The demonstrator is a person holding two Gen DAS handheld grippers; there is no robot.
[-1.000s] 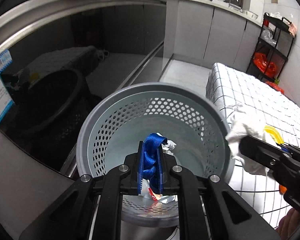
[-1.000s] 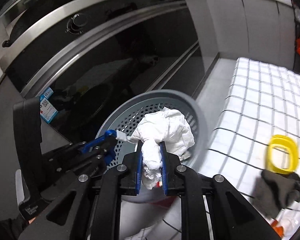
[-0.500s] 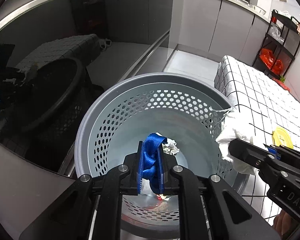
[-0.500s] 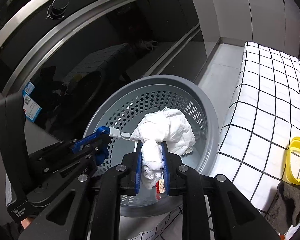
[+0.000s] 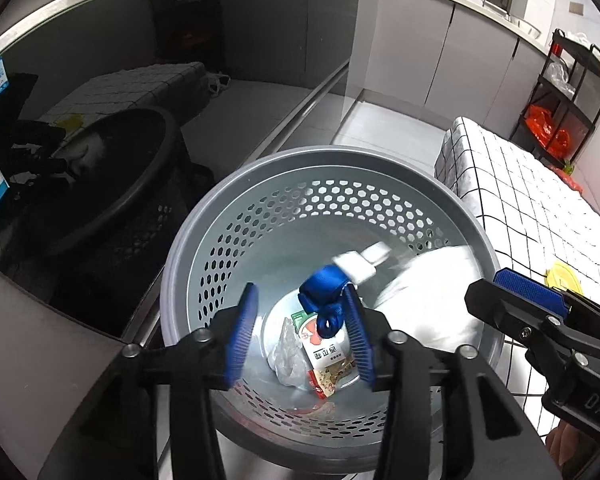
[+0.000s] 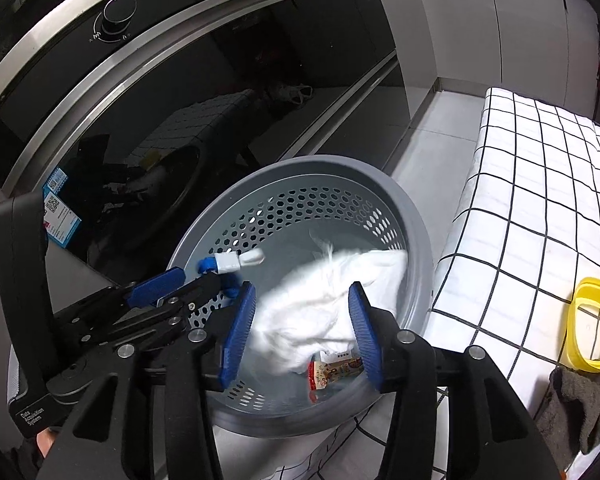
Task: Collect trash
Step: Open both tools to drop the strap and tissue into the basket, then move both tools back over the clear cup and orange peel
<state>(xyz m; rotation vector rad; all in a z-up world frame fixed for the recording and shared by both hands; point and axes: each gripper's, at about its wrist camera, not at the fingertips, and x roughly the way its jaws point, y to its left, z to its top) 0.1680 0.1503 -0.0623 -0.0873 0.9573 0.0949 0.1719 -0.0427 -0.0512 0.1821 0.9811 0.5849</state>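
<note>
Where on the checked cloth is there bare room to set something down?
The checked cloth is bare from the grey basket up to its far edge. Its near corner is crowded: a yellow ring and a dark grey rag lie there.

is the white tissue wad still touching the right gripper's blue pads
Cannot tell. In the right wrist view the blurred white tissue wad lies between the right gripper's just-opened jaws over the grey basket, overlapping both pads.

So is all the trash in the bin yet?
Nearly. A snack wrapper already lies in the grey perforated plastic bin. Both grippers' jaws have just been opening, dropping the blue strap and white crumpled tissue in. A yellow plastic ring and dark grey rag remain on the checked cloth.
</note>
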